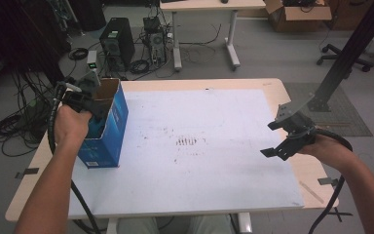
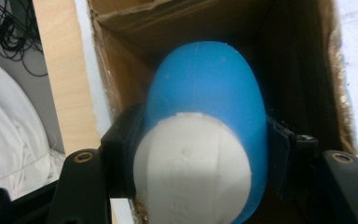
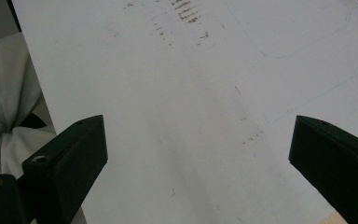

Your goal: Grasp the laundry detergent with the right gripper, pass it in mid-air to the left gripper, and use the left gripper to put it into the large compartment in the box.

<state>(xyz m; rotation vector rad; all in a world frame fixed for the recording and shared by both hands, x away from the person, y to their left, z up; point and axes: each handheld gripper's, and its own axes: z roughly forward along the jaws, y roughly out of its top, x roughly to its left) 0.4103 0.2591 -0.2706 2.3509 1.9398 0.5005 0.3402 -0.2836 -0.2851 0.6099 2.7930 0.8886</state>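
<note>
Both claws apart in state — left claw clamped round blue-and-white object, right claw wide.

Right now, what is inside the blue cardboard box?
Inside the blue cardboard box the left gripper holds a blue and white rounded object between its jaws. This object covers the box bottom, so anything below it cannot be seen.

1. One blue cardboard box stands on the table, open at the top.
2. One blue-and-white rounded object sits inside that box.
3. Two grippers: the left gripper and the right gripper.
4. One white sheet covers the tabletop.
5. One wooden table.
6. One computer tower on the floor behind.
</note>
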